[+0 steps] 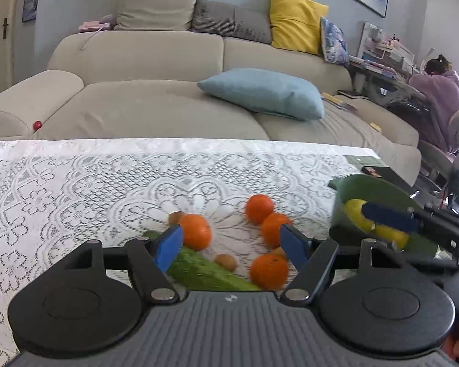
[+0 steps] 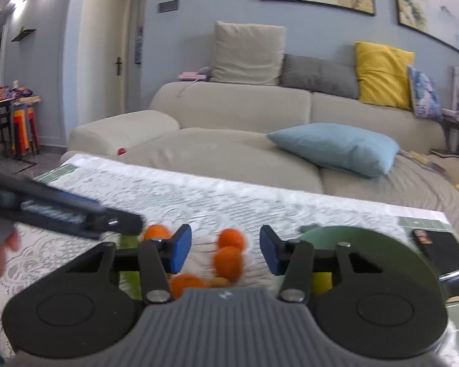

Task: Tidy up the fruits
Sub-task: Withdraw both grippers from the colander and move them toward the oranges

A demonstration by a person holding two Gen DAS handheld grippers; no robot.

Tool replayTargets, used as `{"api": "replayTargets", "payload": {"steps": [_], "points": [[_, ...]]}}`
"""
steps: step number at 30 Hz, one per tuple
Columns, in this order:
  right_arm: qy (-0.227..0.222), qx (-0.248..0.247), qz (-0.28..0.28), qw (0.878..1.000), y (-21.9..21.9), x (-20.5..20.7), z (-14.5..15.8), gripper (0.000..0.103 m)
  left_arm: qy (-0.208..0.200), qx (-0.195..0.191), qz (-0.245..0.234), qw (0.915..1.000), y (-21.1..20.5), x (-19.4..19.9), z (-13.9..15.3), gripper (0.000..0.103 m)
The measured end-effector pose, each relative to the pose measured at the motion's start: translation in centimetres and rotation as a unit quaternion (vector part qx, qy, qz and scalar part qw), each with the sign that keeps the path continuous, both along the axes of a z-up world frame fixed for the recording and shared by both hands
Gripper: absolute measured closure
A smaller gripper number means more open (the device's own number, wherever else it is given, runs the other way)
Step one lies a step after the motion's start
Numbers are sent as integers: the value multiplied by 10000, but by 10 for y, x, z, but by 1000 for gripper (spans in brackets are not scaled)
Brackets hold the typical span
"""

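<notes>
Several oranges lie on the lace tablecloth; one orange (image 1: 195, 232) sits beside my left pad and another orange (image 1: 268, 270) lies near the right pad. A green cucumber (image 1: 205, 270) and a small brown fruit (image 1: 226, 261) lie under my left gripper (image 1: 231, 244), which is open and holds nothing. The green bowl (image 1: 373, 188) at the right holds yellow lemons (image 1: 356, 214). A finger (image 1: 388, 217) of my right gripper reaches over that bowl. In the right wrist view my right gripper (image 2: 225, 252) stands open and empty, with oranges (image 2: 228, 263) beyond it and the bowl (image 2: 367, 244) to its right.
A black flat device (image 2: 437, 244) lies by the table's right edge behind the bowl. A beige sofa (image 1: 143, 104) with a blue cushion (image 1: 263, 91) runs along the table's far side. A person (image 1: 440, 91) sits at a desk far right. The left gripper's finger (image 2: 76, 211) crosses the left of the right wrist view.
</notes>
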State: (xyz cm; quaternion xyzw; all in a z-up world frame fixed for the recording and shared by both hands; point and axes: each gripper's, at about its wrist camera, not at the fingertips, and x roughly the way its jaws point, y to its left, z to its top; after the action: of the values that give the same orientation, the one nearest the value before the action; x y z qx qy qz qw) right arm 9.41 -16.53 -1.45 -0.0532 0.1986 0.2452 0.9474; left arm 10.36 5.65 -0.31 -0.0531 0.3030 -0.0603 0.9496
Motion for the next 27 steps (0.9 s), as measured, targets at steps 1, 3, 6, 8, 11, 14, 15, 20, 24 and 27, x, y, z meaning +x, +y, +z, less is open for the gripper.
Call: {"api": "replayTargets", "payload": {"steps": [1, 3, 6, 8, 11, 14, 15, 20, 24, 27], "points": [[73, -18, 37, 10000, 5, 1, -5, 66, 8, -3, -1, 10000, 3, 1, -3, 21], [260, -53, 60, 9996, 14, 6, -17, 69, -7, 24, -15, 10000, 9, 3, -8, 21], [576, 56, 34, 9983, 18, 18, -30, 69, 3, 206, -82, 9998, 12, 8, -15, 23], [782, 184, -13, 9968, 18, 25, -37, 70, 51, 331, -127, 9994, 14, 11, -22, 27], [1114, 370, -41, 9931, 17, 34, -49, 70, 78, 319, -174, 9993, 16, 15, -29, 31], [1246, 365, -25, 9915, 21, 39, -57, 70, 140, 234, -157, 9995, 17, 19, -35, 33], [1245, 354, -22, 9916, 22, 41, -58, 70, 142, 258, -145, 9995, 15, 19, -37, 34], [1401, 487, -97, 9889, 24, 48, -66, 70, 73, 433, -214, 9988, 5, 20, -42, 34], [1550, 626, -157, 9858, 21, 54, -69, 68, 18, 528, -272, 9982, -1, 27, -44, 34], [1591, 681, -161, 9848, 20, 55, -71, 68, 109, 442, -168, 9988, 4, 38, -47, 34]]}}
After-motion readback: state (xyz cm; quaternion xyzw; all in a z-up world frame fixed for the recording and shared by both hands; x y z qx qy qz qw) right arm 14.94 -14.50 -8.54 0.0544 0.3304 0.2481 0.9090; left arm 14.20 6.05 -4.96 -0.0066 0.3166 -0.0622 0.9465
